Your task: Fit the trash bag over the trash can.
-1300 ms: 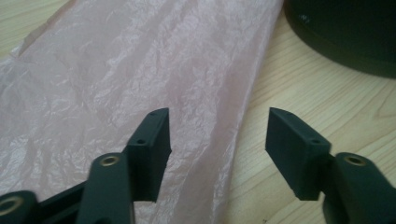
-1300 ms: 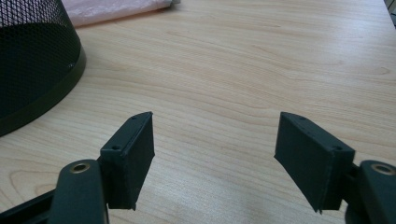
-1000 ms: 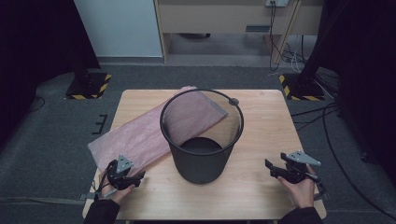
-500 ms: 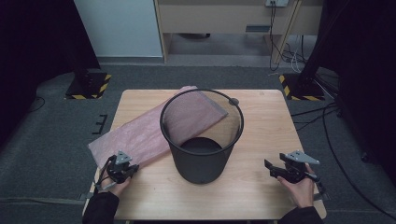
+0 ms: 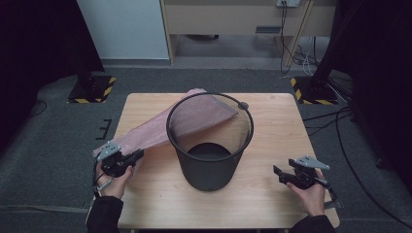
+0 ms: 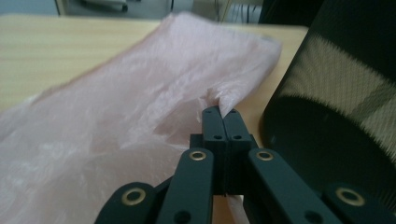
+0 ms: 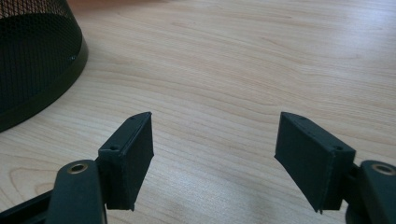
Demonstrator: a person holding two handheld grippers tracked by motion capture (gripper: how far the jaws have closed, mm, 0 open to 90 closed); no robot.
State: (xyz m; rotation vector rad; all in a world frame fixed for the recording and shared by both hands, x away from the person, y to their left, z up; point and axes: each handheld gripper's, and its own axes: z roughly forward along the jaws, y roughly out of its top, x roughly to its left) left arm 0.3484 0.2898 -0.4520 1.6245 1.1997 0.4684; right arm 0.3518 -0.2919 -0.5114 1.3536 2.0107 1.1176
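1 pink bag (image 5: 160, 127), pinched by left gripper (image 5: 136, 156); 1 mesh bin (image 5: 210, 145); right gripper (image 5: 278, 174) spread, empty.

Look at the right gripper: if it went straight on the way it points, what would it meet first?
Probably bare table. The right gripper, jaws open, points low across the wood, and the black mesh bin stands off to one side of its line. Depth is unclear, so it might graze the bin's base.

The bin (image 5: 210, 141) stands at the middle of the counter (image 5: 277, 126). The bag (image 5: 160, 128) lies from its eight o'clock round behind to twelve. The left tongs (image 5: 137, 155) sit at eight o'clock, the right tongs (image 5: 277, 174) at four.
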